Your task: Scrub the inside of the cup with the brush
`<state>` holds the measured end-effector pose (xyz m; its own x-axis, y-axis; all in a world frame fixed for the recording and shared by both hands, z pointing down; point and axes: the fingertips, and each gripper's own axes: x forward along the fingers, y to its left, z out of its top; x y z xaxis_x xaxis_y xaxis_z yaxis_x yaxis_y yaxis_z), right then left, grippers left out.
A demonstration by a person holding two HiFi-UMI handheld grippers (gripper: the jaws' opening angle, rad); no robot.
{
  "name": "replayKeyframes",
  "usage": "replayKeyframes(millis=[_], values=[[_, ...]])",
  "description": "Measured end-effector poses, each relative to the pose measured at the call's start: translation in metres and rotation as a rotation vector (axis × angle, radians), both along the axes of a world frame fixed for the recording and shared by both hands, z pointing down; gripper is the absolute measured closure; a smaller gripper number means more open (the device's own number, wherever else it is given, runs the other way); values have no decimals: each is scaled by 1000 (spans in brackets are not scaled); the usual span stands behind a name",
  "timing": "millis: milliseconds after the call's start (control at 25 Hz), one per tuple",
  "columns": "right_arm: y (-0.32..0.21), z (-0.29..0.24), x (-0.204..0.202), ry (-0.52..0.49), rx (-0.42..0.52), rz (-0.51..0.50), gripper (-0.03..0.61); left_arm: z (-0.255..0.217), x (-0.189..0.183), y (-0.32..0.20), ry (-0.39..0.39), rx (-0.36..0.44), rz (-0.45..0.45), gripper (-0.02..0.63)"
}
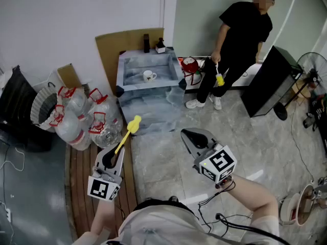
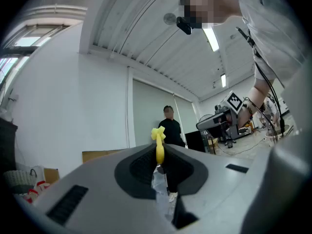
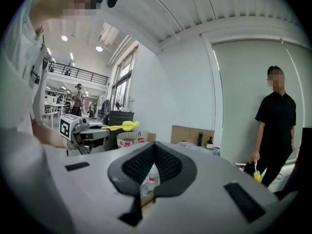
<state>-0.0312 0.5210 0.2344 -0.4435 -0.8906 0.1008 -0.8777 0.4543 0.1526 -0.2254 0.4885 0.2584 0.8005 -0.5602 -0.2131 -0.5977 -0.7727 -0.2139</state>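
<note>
A cluster of clear water jugs [image 1: 84, 119] sits at nine o'clock in the head view. At seven o'clock the left gripper [image 1: 112, 156] is clamped on the yellow brush [image 1: 127, 131], its head pointing toward one o'clock. The white cup [image 1: 148, 76] stands on the low table [image 1: 122, 83] at twelve o'clock, well apart from both grippers. At five o'clock the right gripper [image 1: 192, 137] has its jaws pressed together, empty. A person in black [image 1: 240, 34] stands at two o'clock.

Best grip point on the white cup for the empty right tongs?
Probably the handle side: the cup stands upright on the table, handle seemingly toward the view's right. Come in level with the right tongs, leaving the mouth open for the brush.
</note>
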Motion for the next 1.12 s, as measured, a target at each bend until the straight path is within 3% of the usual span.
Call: replayKeyframes(millis=[200, 960, 1000, 1040, 1120], values=[[20, 14, -27, -41, -70, -66, 561, 5, -25, 30, -40, -55, -54, 577], [19, 15, -44, -46, -88, -64, 556, 4, -38, 28, -28, -52, -18, 577], [18, 18, -48, -55, -99, -65, 516, 7, -42, 28, -29, -56, -16, 577], [20, 24, -54, -65, -115, -66, 401, 11, -48, 31, -32, -65, -14, 577], [28, 34, -64, -74, -136, -67, 385, 17, -60, 39, -34, -75, -10, 577]])
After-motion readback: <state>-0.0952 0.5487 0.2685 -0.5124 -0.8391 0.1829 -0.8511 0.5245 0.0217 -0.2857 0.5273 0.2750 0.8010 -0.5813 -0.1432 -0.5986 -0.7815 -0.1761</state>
